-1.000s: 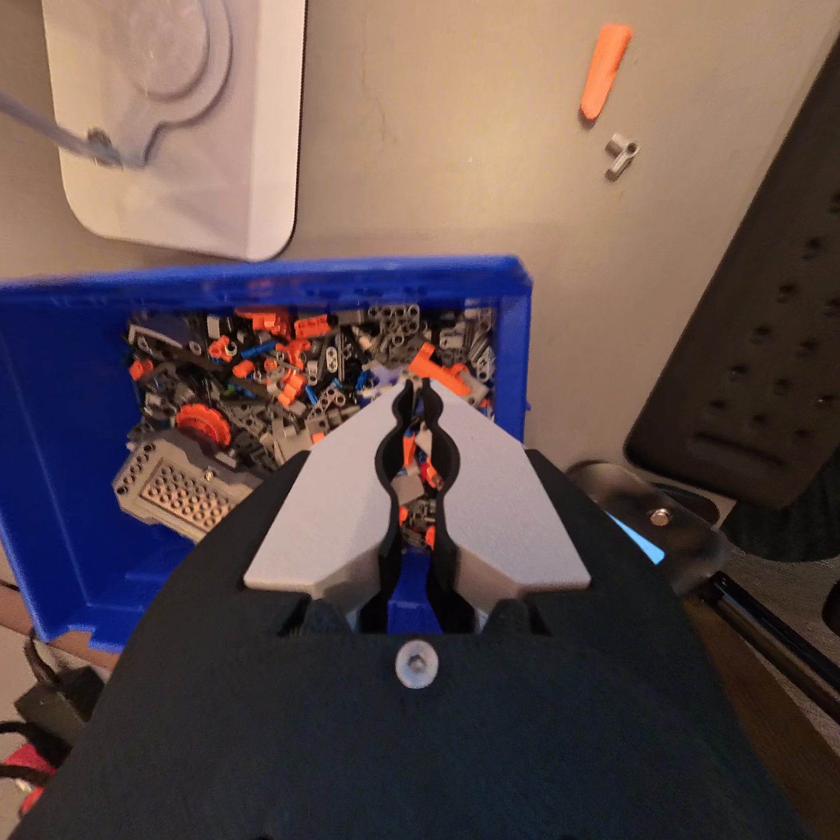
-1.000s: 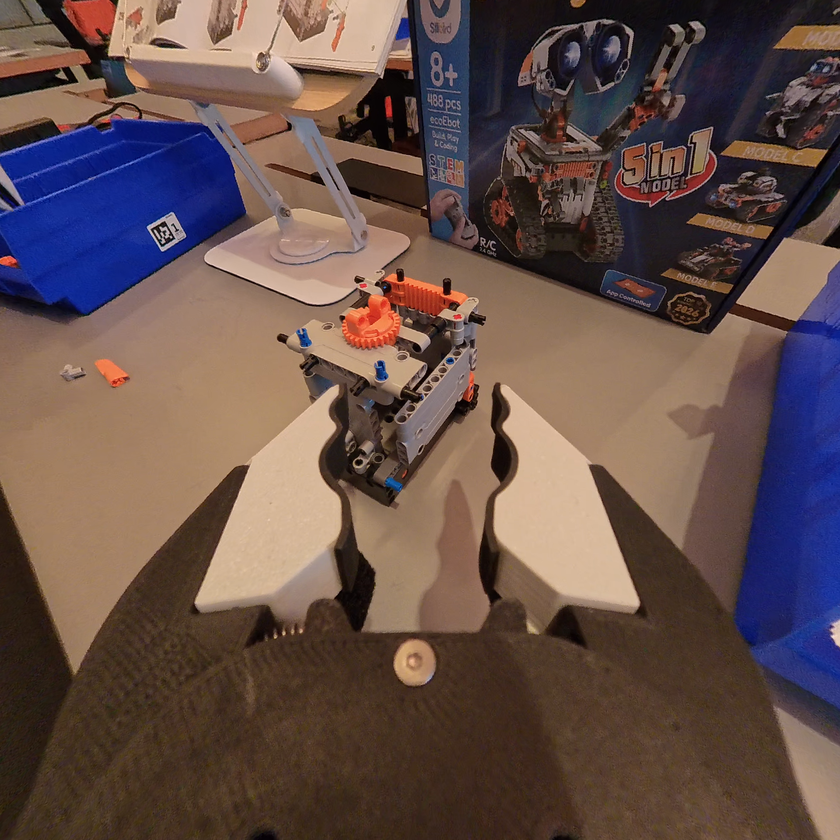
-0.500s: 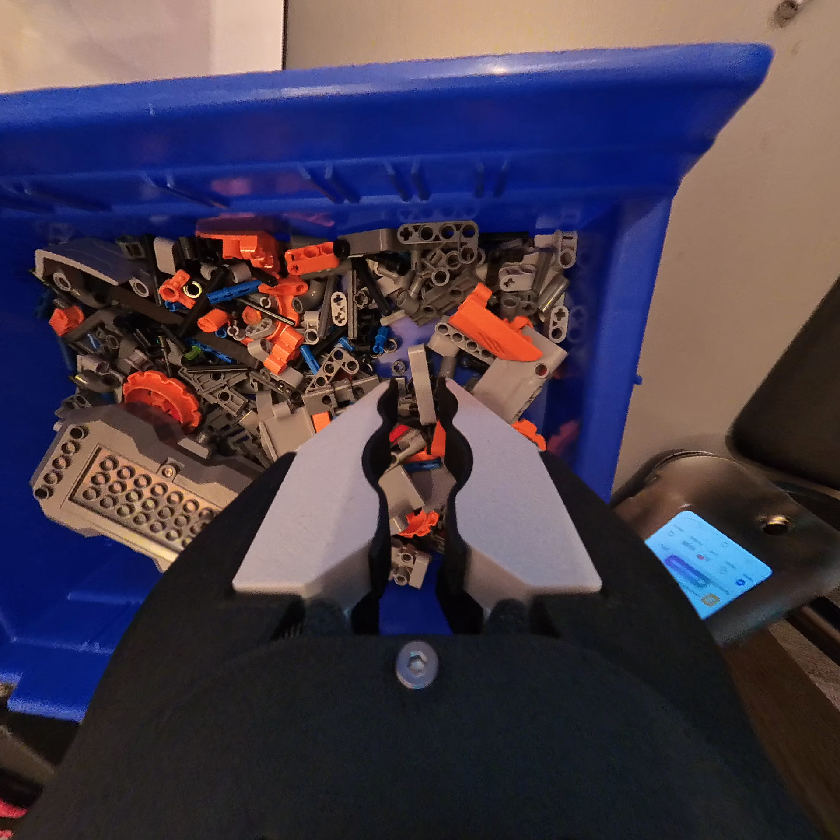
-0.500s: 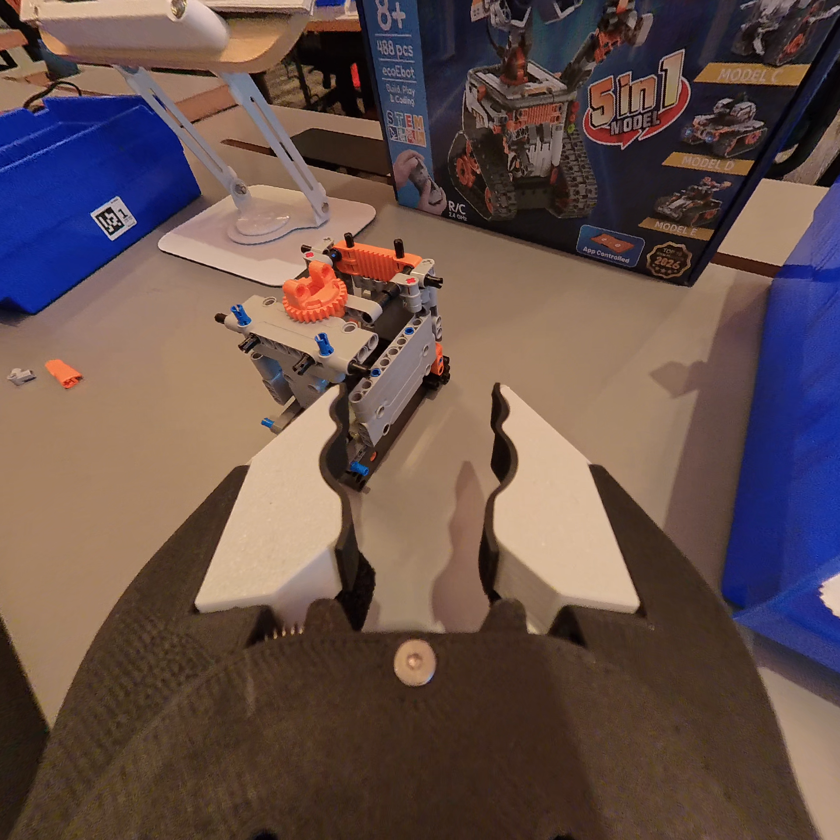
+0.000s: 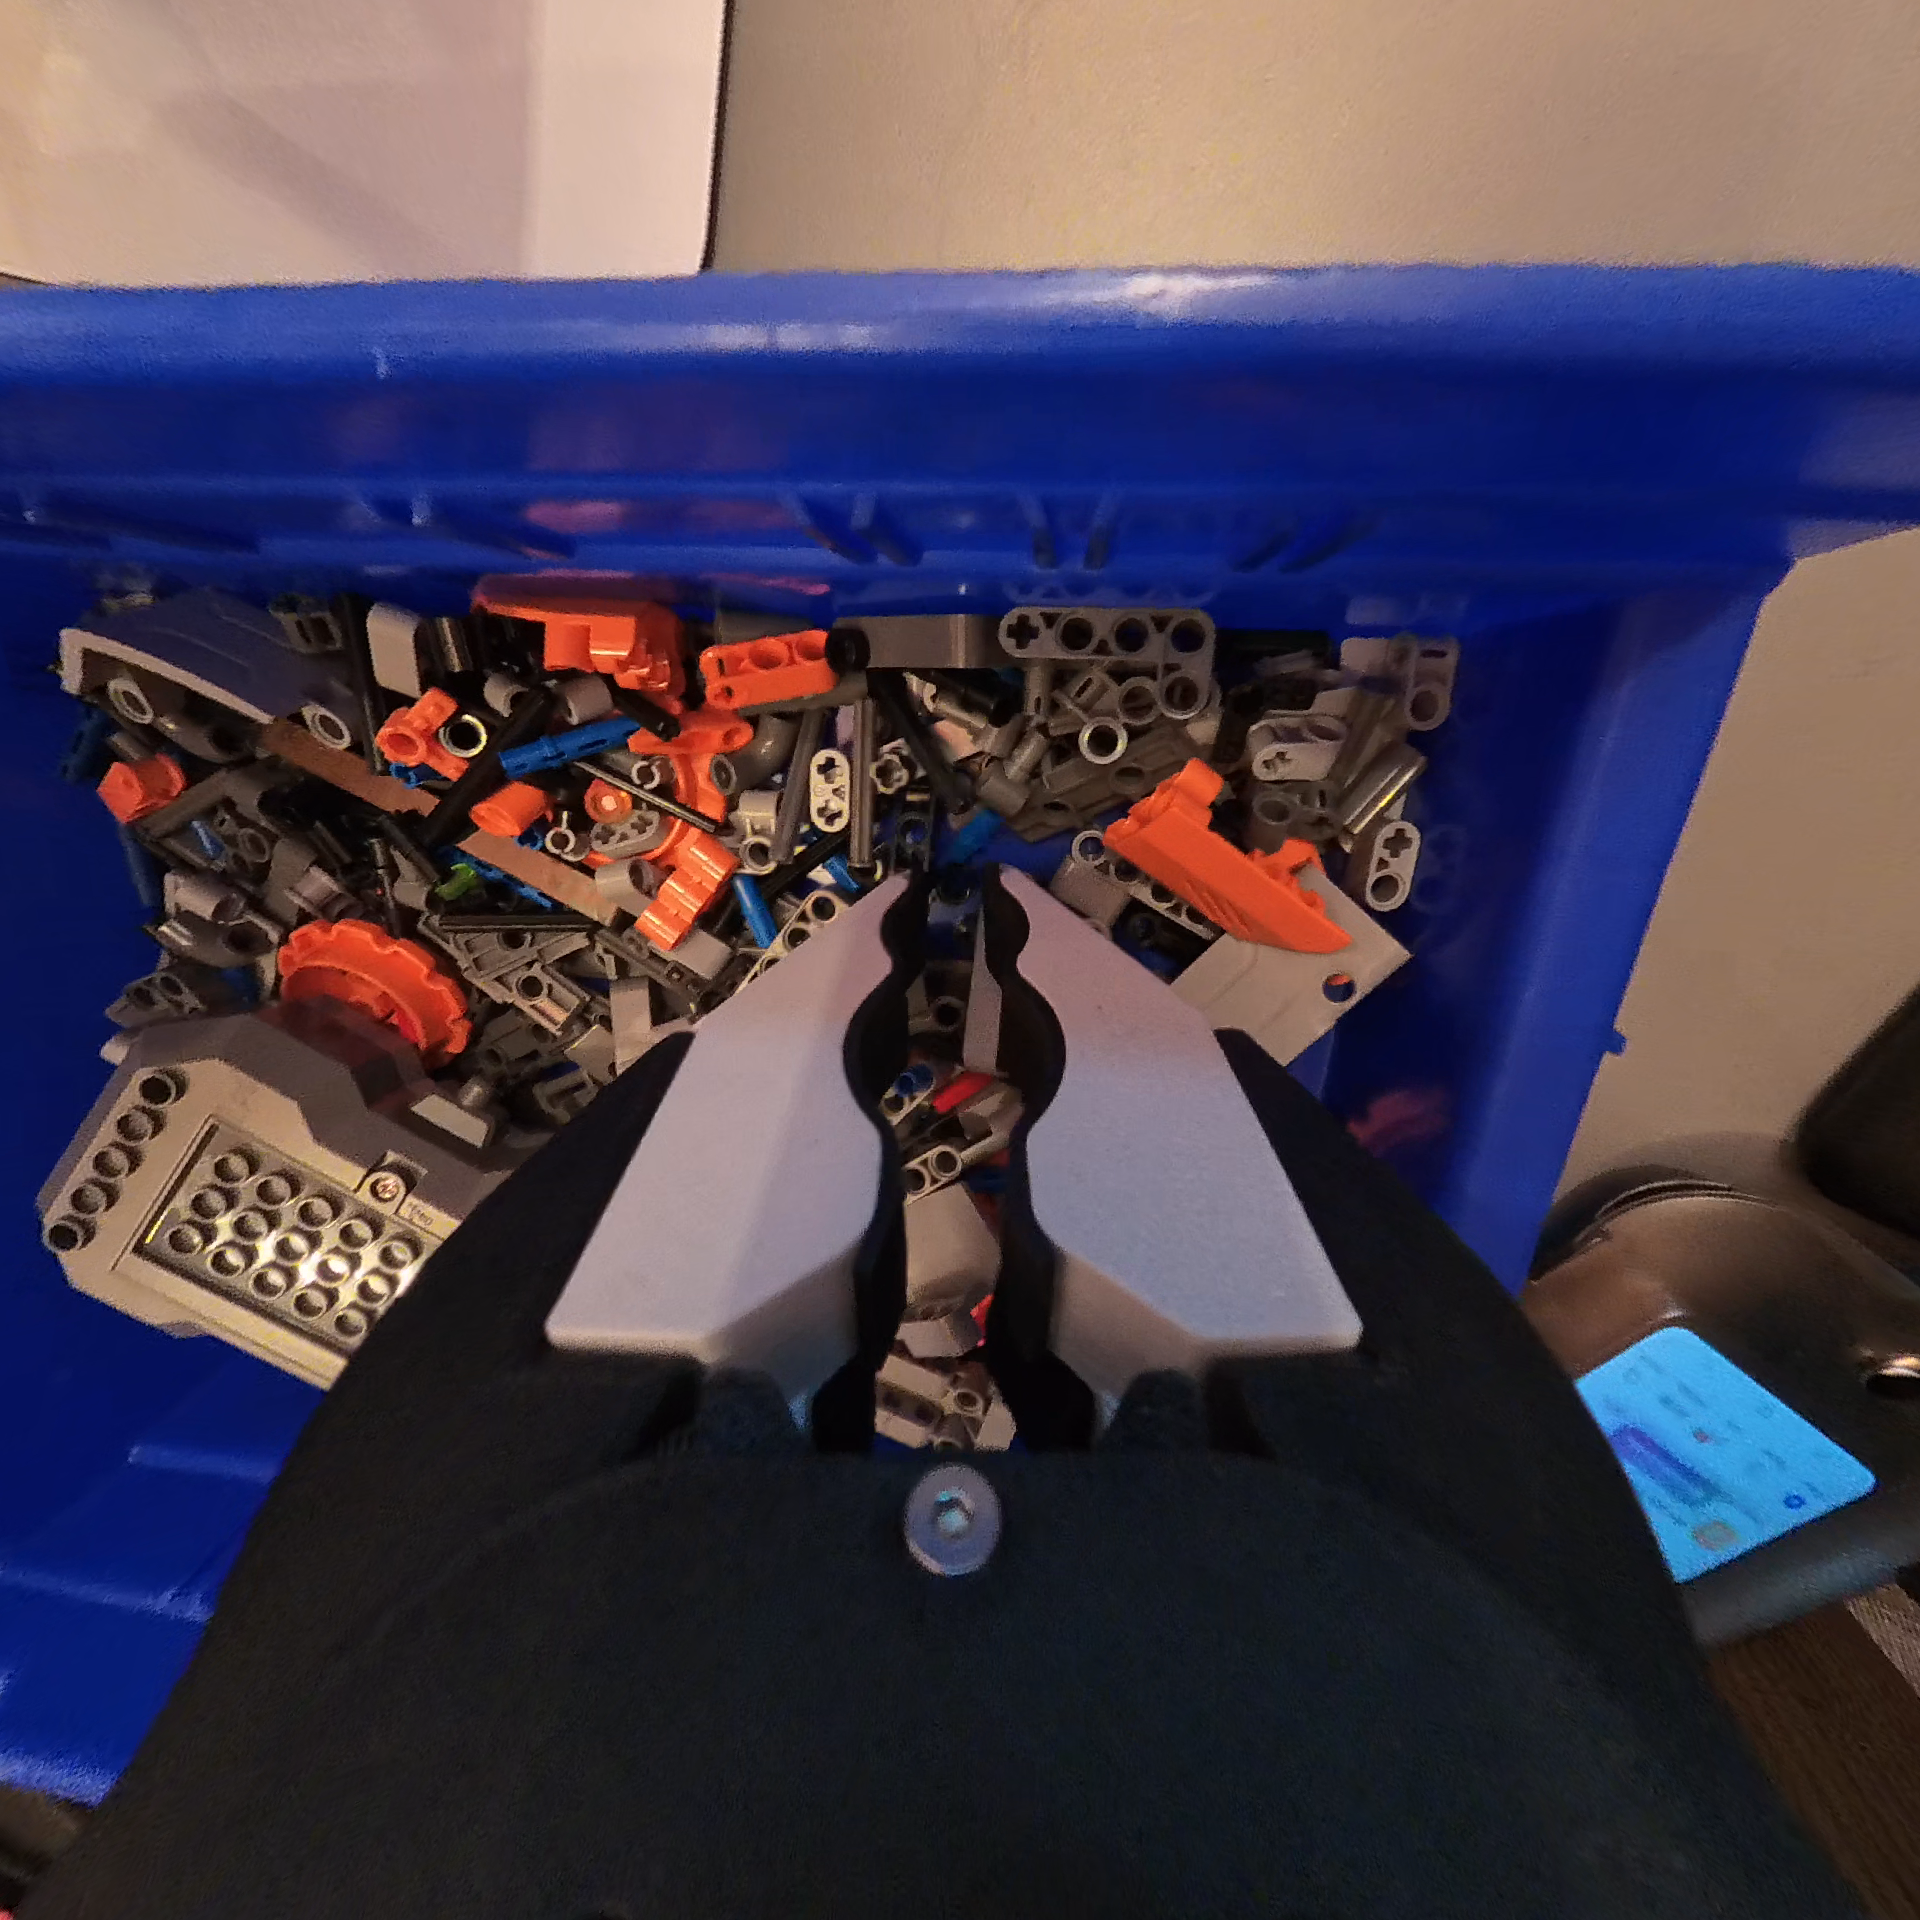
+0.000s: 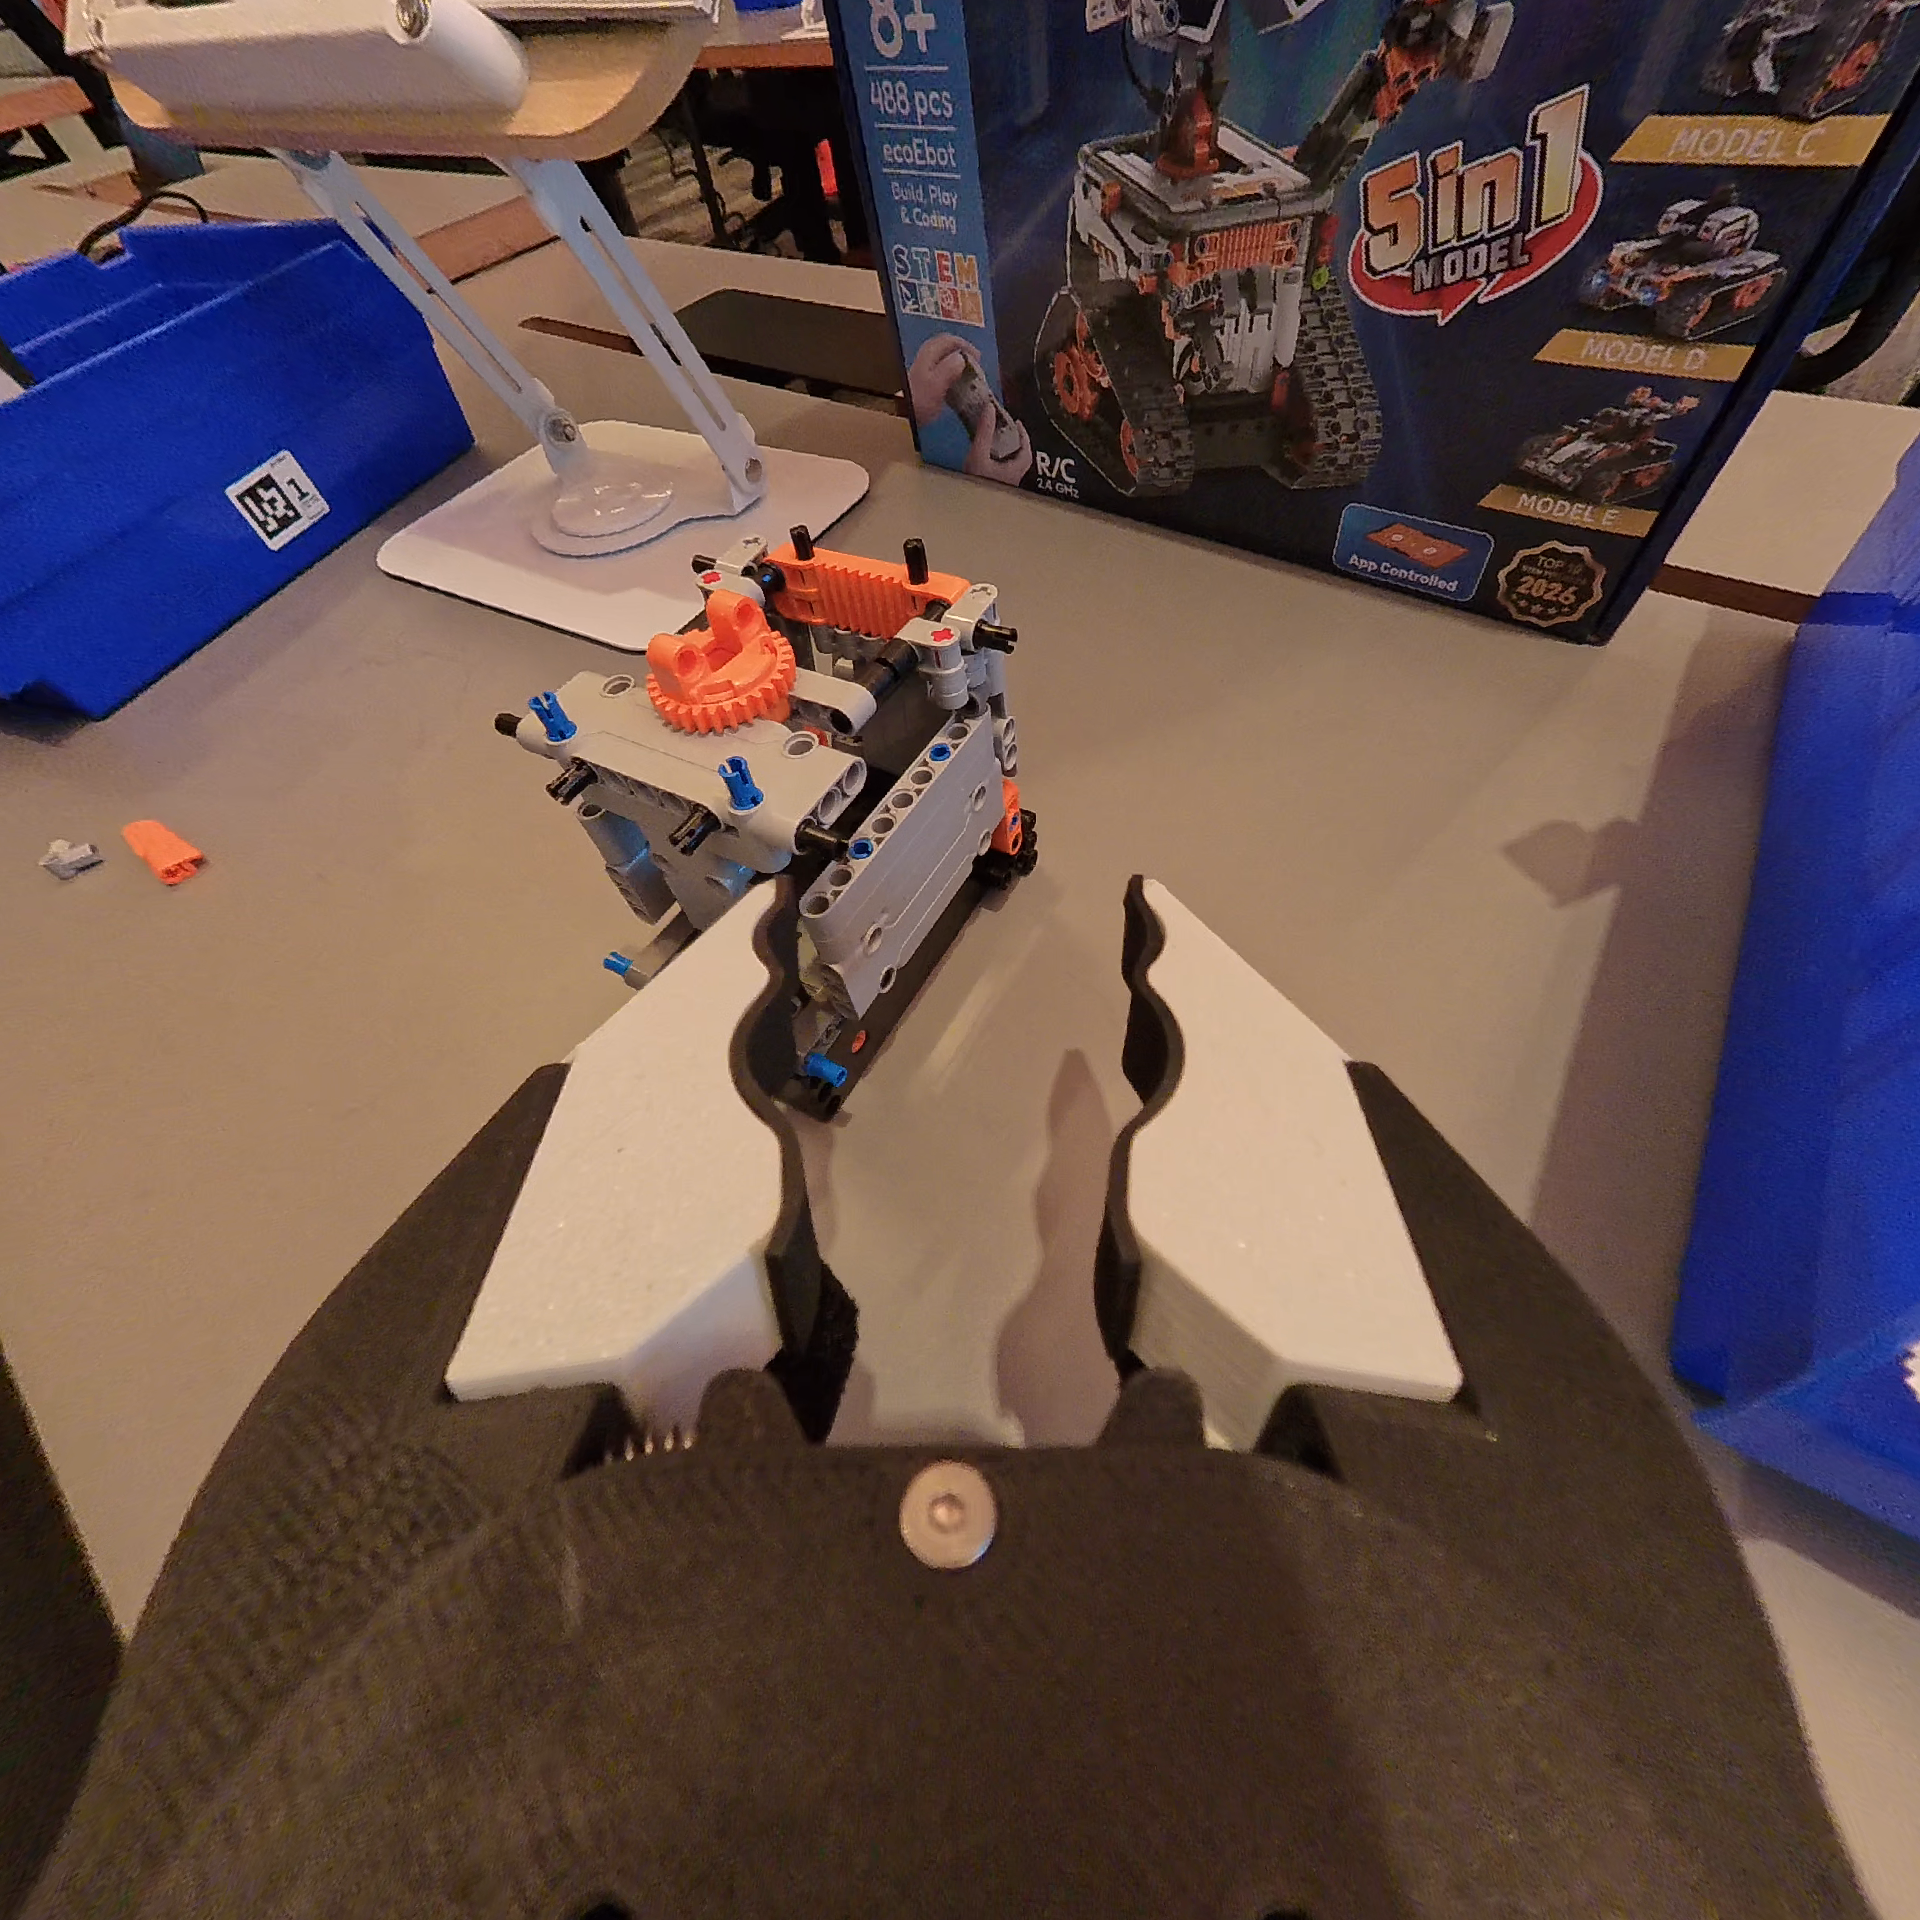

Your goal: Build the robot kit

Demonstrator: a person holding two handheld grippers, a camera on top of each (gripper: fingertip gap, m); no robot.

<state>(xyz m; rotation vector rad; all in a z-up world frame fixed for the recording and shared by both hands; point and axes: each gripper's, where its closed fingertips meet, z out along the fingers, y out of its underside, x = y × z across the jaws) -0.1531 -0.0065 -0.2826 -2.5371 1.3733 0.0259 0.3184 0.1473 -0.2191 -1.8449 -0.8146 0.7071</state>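
Note:
My left gripper [image 5: 956, 883] hangs low inside a blue bin [image 5: 935, 416] heaped with grey, black, orange and blue building pieces. Its jaws are almost closed around a thin grey beam [image 5: 982, 987] that stands upright against the right pad. A large grey studded block [image 5: 239, 1236] and an orange gear [image 5: 364, 987] lie to the left. My right gripper [image 6: 951, 899] is open and empty, just above the grey table. A part-built grey, black and orange model [image 6: 810, 748] stands in front of it, its near corner beside the left fingertip [image 6: 758, 935].
A printed toy box [image 6: 1351, 312] stands behind the model. A white stand's base [image 6: 623, 520] is at the back left, beside a blue bin [image 6: 187, 447]. Another blue bin [image 6: 1829, 987] is at the right. A small orange piece [image 6: 161, 852] and a grey piece [image 6: 71, 857] lie at the left. A lit phone [image 5: 1714, 1455] sits right of the left bin. The tips of one gripper are about 50 cm away from the tips of the other. It is some 12 cm from my left tips to the orange gear [image 5: 364, 987]. From the left gripper's tips to the large grey studded block [image 5: 239, 1236] is close to 15 cm.
My left gripper has dropped down into the bin; its jaws opened a little, then narrowed around the grey beam. My right gripper stayed open and shifted slightly relative to the model.

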